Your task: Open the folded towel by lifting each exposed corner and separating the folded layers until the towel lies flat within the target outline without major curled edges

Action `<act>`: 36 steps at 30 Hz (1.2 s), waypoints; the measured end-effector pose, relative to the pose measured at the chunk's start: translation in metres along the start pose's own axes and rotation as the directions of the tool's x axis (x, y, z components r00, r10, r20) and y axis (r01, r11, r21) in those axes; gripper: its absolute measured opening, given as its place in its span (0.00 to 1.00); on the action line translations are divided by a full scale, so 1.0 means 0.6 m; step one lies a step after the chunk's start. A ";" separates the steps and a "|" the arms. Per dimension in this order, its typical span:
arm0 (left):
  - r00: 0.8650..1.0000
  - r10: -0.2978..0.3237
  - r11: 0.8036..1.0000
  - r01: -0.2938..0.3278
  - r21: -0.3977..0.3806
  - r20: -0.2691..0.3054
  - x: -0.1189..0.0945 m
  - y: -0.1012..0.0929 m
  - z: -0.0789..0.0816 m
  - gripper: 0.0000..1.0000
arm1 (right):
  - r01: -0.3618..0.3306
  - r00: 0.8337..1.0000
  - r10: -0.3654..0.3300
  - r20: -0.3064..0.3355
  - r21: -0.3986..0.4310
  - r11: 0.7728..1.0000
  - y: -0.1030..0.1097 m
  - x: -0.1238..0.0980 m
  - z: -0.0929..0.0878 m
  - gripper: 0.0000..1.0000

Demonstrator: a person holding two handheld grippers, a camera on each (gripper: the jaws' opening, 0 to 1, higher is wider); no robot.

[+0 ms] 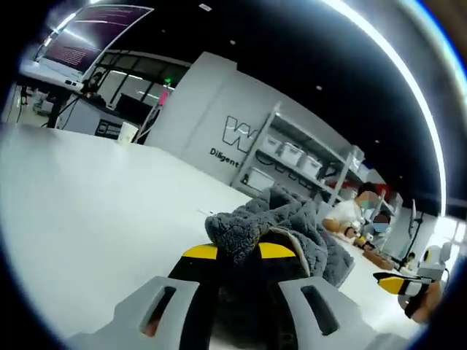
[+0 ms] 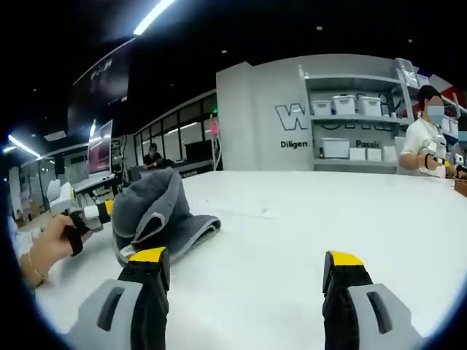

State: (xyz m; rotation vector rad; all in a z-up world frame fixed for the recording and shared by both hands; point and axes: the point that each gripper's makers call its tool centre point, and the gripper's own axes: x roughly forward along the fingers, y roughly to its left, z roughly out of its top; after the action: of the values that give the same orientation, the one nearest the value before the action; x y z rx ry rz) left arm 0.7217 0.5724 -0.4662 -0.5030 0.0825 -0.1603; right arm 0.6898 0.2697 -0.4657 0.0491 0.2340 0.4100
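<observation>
A grey fleecy towel (image 1: 292, 226) lies bunched on the white table (image 1: 95, 219). In the left gripper view a fold of it sits between the yellow-tipped jaws of my left gripper (image 1: 238, 251), which is shut on it. The right gripper view shows the towel (image 2: 157, 211) humped up at its left side, where a hand holds my left gripper (image 2: 95, 213) against it. My right gripper (image 2: 246, 261) hangs open over bare table to the right of the towel, nothing between its jaws. Its yellow tip enters the left gripper view as the right gripper (image 1: 398, 283).
A faint thin mark (image 2: 248, 211) runs on the table behind the towel. Beyond the far edge stand a grey wall with lettering (image 2: 295, 120), shelves of white bins (image 2: 350, 109) and a person (image 2: 427, 142) working at the right. Screens (image 2: 98, 153) stand at the left.
</observation>
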 end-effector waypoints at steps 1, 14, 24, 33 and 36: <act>1.000 0.011 1.000 -0.011 -0.005 -0.005 -0.001 0.006 -0.002 0.17 | 0.000 1.000 0.000 -0.002 0.000 1.000 0.000 0.001 -0.001 0.86; 0.990 0.128 0.991 -0.130 -0.032 -0.056 -0.021 0.064 -0.018 0.21 | -0.005 1.000 0.005 -0.016 -0.004 1.000 -0.003 0.006 -0.004 0.86; 0.981 0.171 0.985 -0.172 -0.005 -0.092 -0.041 0.080 -0.019 0.37 | -0.008 1.000 0.008 -0.023 -0.004 1.000 -0.012 0.016 -0.001 0.86; 0.981 0.178 0.967 -0.162 0.195 -0.071 -0.080 0.061 0.016 0.72 | -0.008 0.999 0.008 -0.035 -0.006 1.000 -0.012 0.018 -0.004 0.86; 0.987 0.149 0.963 -0.132 0.236 -0.054 -0.092 0.045 0.027 0.79 | -0.007 0.999 0.007 -0.037 -0.009 1.000 -0.011 0.017 -0.005 0.86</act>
State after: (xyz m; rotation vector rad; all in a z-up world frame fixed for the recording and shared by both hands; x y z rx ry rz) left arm 0.6726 0.6131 -0.4627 -0.2561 0.1672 -0.0472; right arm 0.7011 0.2676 -0.4713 0.0334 0.2688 0.4188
